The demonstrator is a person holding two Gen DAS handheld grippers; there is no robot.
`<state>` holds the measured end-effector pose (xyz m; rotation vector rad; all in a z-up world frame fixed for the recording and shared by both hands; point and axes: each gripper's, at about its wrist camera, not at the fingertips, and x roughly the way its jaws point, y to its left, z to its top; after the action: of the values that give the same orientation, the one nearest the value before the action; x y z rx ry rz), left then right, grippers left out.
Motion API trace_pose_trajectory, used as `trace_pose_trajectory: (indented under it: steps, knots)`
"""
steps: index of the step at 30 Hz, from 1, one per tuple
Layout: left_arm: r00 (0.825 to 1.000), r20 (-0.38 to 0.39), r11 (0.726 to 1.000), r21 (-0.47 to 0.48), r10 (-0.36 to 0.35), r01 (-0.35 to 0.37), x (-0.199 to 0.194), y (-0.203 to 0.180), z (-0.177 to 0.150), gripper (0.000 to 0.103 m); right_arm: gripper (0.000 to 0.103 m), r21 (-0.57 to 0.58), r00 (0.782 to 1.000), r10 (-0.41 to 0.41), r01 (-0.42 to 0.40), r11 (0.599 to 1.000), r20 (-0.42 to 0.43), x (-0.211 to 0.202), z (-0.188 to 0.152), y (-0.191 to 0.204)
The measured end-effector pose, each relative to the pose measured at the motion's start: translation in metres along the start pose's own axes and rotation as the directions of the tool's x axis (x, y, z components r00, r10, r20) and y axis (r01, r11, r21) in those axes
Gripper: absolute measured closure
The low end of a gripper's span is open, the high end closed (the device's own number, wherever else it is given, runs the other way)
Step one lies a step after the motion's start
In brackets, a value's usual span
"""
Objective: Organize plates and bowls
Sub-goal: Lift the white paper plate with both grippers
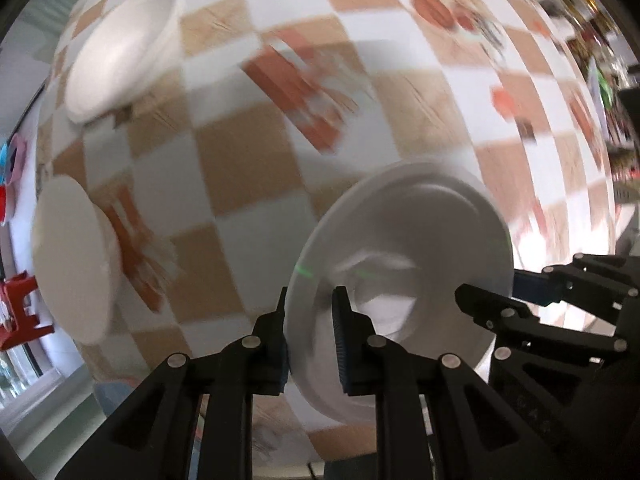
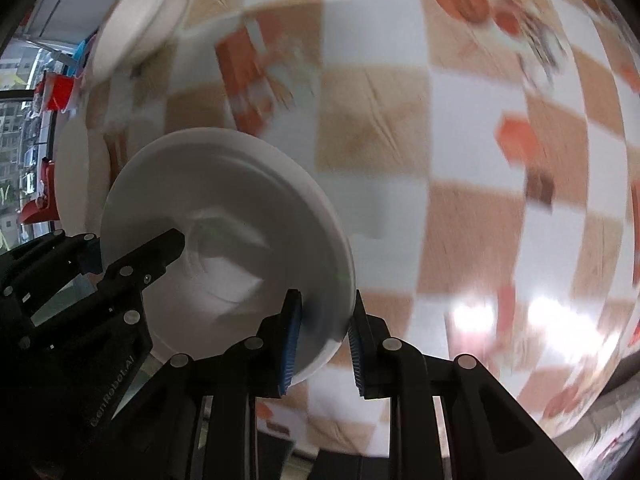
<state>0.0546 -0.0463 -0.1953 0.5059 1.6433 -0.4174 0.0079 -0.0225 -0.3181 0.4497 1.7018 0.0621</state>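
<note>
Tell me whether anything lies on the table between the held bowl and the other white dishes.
Nothing visible does. The bowl, gripped at its rim by the left gripper and right gripper, has only bare checkered tablecloth between it and the far bowl and the plate.

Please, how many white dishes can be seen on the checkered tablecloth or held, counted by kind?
Held white bowl, gripped at its rim by the left tool and the right tool: 1
Other white bowls or plates (kind unclear from blur), far and near: 2
Total: 3
</note>
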Motion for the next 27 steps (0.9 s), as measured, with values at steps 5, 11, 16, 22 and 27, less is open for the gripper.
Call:
trace_pose_trajectory:
  steps: [5, 11, 16, 22, 27]
  knots:
    - [1.000, -0.012, 0.997, 0.079, -0.011, 0.012, 0.004, -0.025, -0.020, 0.074, 0.078, 0.042, 1.000, -0.018, 0.018, 0.999, -0.023, 0.007, -0.036, -0.020]
    - [1.000, 0.003, 0.992, 0.130, 0.001, -0.001, 0.004, -0.041, -0.040, 0.041, 0.078, 0.090, 0.999, -0.017, 0.019, 0.996, -0.029, 0.011, -0.065, -0.045]
    - [0.998, 0.057, 0.990, 0.141, 0.003, -0.011, -0.008, -0.024, -0.057, 0.027, 0.056, 0.144, 1.000, -0.010, 0.012, 0.989, -0.017, 0.014, -0.090, -0.082]
    - [0.997, 0.068, 0.993, 0.116, -0.046, 0.038, -0.018, 0.011, -0.085, 0.025, 0.032, 0.176, 0.999, -0.032, 0.027, 0.984, 0.027, -0.021, -0.088, -0.093]
    - [0.996, 0.064, 0.996, 0.068, -0.056, 0.051, -0.021, 0.028, -0.106, 0.025, 0.032, 0.223, 0.998, -0.035, 0.024, 0.975, 0.048, -0.041, -0.081, -0.111]
